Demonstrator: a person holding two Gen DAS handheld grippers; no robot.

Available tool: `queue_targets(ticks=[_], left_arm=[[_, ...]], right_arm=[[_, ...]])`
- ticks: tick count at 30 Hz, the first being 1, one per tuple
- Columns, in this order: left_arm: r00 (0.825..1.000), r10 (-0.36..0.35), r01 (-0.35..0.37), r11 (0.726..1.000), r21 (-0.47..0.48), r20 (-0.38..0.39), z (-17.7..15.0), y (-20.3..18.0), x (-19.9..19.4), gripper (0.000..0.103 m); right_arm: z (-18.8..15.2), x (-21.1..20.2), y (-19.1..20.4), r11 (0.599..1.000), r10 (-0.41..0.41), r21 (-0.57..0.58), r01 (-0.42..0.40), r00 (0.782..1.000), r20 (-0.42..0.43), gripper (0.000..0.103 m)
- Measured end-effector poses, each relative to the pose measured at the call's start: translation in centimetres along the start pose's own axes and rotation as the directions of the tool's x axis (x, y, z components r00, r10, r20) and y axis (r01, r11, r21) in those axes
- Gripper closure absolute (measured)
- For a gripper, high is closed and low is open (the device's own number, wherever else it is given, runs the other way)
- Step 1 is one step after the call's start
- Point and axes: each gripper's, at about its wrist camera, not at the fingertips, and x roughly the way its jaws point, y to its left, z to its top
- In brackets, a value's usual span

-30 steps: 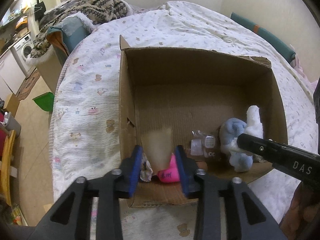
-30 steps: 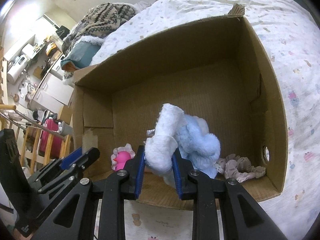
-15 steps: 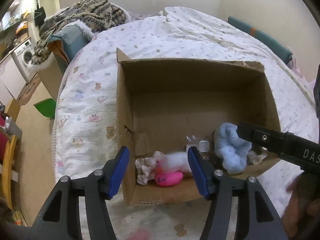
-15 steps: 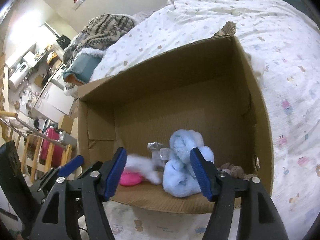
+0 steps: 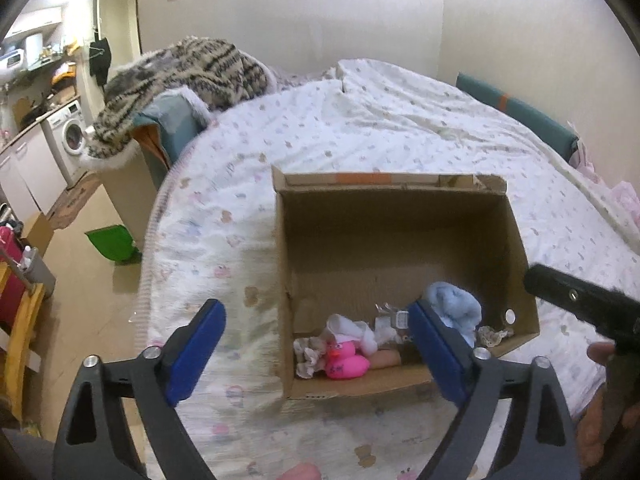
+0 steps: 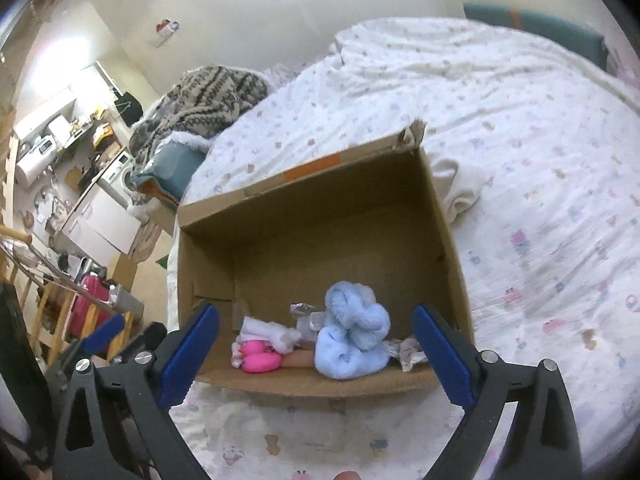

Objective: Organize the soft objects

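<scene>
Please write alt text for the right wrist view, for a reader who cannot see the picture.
An open cardboard box sits on a bed with a printed quilt. Along its near wall lie a light blue plush toy, a pink rubber duck and small white cloth pieces. The right tongs stand wide open and empty in front of it.

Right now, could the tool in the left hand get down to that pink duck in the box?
Probably yes. The left tool is open and empty, the cardboard box has no lid, and the pink duck lies uncovered by the near wall.
</scene>
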Motion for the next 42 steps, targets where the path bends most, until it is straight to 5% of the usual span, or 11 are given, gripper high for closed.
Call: queue_targets(ticks=[16,29,42], left_arm=[[0.998,-0.005,0.008,0.999,-0.046,0.066,-3.3,2.7,-6.1,0.001],[0.996,0.069,-0.065,0.996,-0.059,0.062,-4.6,3.4,-4.8,0.001],[0.999,0.035,-0.034,0.999,-0.040,0.018,-5.2,2.6,-2.9,0.001]], right_arm=[[-4.3,-4.5,0.7,0.990,-0.109,-0.075,0.118,0.986,0.123,0.000],[-6.1,-3.0,1.7,0.973,-0.159,-0.145,0.177,0.979,0.131,0.000],[-5.7,-1.9,0.8,0.969,-0.189,-0.137,0.205,0.974,0.121,0.000]])
